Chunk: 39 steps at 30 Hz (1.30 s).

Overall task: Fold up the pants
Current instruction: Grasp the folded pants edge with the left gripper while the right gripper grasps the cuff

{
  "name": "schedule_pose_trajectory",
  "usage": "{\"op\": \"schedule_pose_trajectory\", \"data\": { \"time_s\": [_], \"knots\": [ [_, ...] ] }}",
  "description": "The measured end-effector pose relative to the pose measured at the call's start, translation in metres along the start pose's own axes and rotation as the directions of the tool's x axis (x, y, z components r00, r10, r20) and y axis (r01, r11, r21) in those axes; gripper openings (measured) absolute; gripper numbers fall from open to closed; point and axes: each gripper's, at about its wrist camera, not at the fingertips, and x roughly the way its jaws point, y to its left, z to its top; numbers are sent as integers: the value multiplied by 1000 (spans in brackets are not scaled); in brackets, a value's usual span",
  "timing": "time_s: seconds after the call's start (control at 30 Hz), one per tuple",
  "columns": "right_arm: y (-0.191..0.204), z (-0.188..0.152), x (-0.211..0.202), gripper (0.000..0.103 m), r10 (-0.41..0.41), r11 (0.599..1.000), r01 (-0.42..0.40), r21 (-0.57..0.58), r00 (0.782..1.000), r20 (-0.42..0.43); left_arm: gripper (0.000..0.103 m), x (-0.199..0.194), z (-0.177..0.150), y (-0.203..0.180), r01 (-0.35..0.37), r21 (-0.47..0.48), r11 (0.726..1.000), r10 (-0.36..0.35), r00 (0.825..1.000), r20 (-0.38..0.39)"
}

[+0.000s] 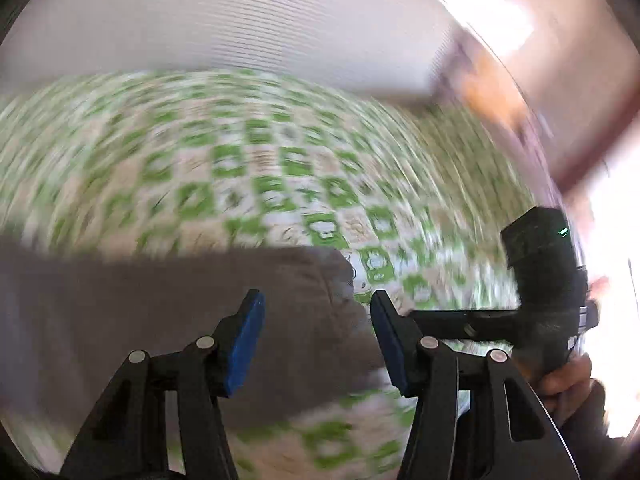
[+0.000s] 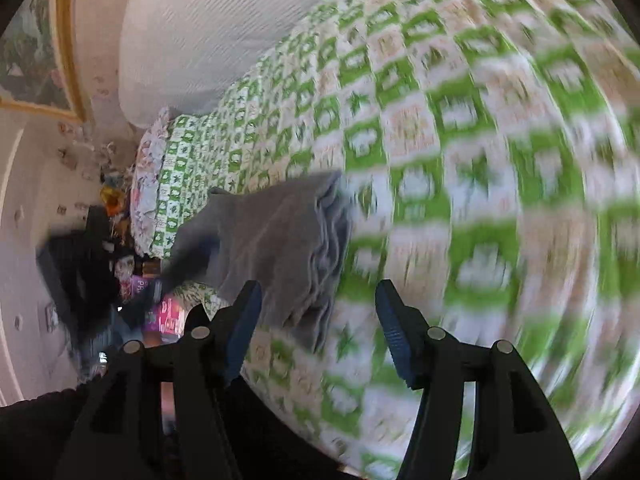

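Both grippers stand spread and hold nothing; the left gripper (image 1: 316, 320) hangs above the grey pants (image 1: 140, 312), and the right gripper (image 2: 318, 312) has the edge of the pants (image 2: 280, 240) only partly under its left finger, with bare bedspread (image 2: 480, 200) between the pads. The pants lie on the green and white bedspread (image 1: 260, 168) in what looks like a folded bundle, with stacked wavy edges on one side; beyond them is a white pillow (image 2: 208, 28). Both pictures are strongly blurred, so I judge the hands are moving fast; a quick closing from here can catch only the top layer, or the bedspread with it, and pull the fold apart. The grippers are near each other, one showing in the left view (image 1: 548, 288); they can collide. Further left, things crowd the floor beside the bed (image 2: 160, 312); the bundle can slide off there.
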Motion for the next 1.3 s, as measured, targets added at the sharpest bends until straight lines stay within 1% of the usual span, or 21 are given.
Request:
{"op": "schedule_pose_trajectory", "data": {
  "time_s": [0.07, 0.13, 0.17, 0.23, 0.27, 0.33, 0.4, 0.43, 0.5, 0.57, 0.6, 0.67, 0.73, 0.83, 0.93, 1.0, 1.03, 1.07, 1.1, 1.13, 1.3],
  "knots": [
    [6, -18, 1, 60, -7, 999, 5, 46, 999, 40, 54, 12, 23, 5, 53, 166, 985, -41, 996, -74],
    [8, -33, 5, 60, -9, 995, 2, 102, 998, 67, 54, 28, 41, 6, 110, 323, 940, -51, 981, -185],
    [9, -39, 7, 60, -13, 992, 2, 124, 997, 81, 55, 33, 44, 4, 159, 365, 917, -73, 968, -240],
    [10, -51, 15, 60, 0, 984, -21, 176, 993, 117, 54, 47, 55, 2, 186, 452, 872, -51, 954, -295],
    [9, -55, 19, 60, -4, 979, -23, 202, 992, 130, 54, 54, 59, -1, 226, 488, 843, -57, 940, -338],
    [9, -61, 24, 60, -22, 974, -18, 227, 985, 170, 54, 67, 63, -7, 308, 524, 794, -71, 904, -422],
    [8, -67, 25, 61, -29, 966, -31, 255, 974, 226, 55, 79, 64, -14, 395, 536, 746, -81, 853, -516],
    [8, -70, 24, 62, -15, 963, -54, 265, 967, 253, 55, 88, 63, -18, 422, 546, 723, -65, 830, -554],
    [8, -73, 25, 62, -9, 960, -71, 271, 959, 283, 55, 103, 58, -24, 451, 565, 691, -25, 797, -604],
    [10, -74, 27, 62, 8, 962, -89, 258, 954, 299, 55, 115, 50, -30, 470, 572, 672, 7, 768, -640],
    [13, -75, 31, 63, 9, 965, -89, 249, 952, 305, 55, 123, 50, -29, 484, 561, 672, 13, 750, -662],
    [16, -76, 37, 62, -11, 970, -67, 234, 948, 318, 55, 131, 48, -29, 505, 539, 674, 3, 728, -685],
    [20, -76, 39, 62, -23, 975, -53, 215, 941, 336, 55, 131, 48, -29, 516, 528, 674, -8, 720, -693],
    [31, -76, 43, 59, -55, 986, -1, 168, 943, 329, 52, 129, 48, -26, 523, 538, 661, -8, 722, -691],
    [37, -74, 46, 49, -46, 988, -5, 154, 943, 329, 52, 132, 57, -17, 530, 510, 678, -20, 706, -708],
    [33, -74, 47, 40, -36, 985, -22, 171, 943, 331, 51, 135, 57, -19, 528, 517, 674, -8, 704, -710],
    [30, -75, 46, 25, -36, 982, -29, 185, 940, 339, 50, 133, 54, -24, 525, 542, 656, 8, 714, -700],
    [28, -77, 46, 18, -30, 981, -38, 193, 940, 339, 43, 133, 54, -26, 527, 551, 647, 9, 717, -697],
    [24, -78, 45, 17, -18, 979, -53, 198, 940, 340, 34, 130, 53, -27, 536, 550, 641, 3, 715, -700],
    [23, -79, 43, 15, -12, 978, -62, 200, 937, 349, 31, 129, 52, -27, 540, 546, 640, -4, 713, -701],
    [41, -85, 37, 13, -27, 987, -37, 158, 922, 385, 23, 108, 46, -28, 535, 568, 626, -37, 748, -663]
  ]
}}
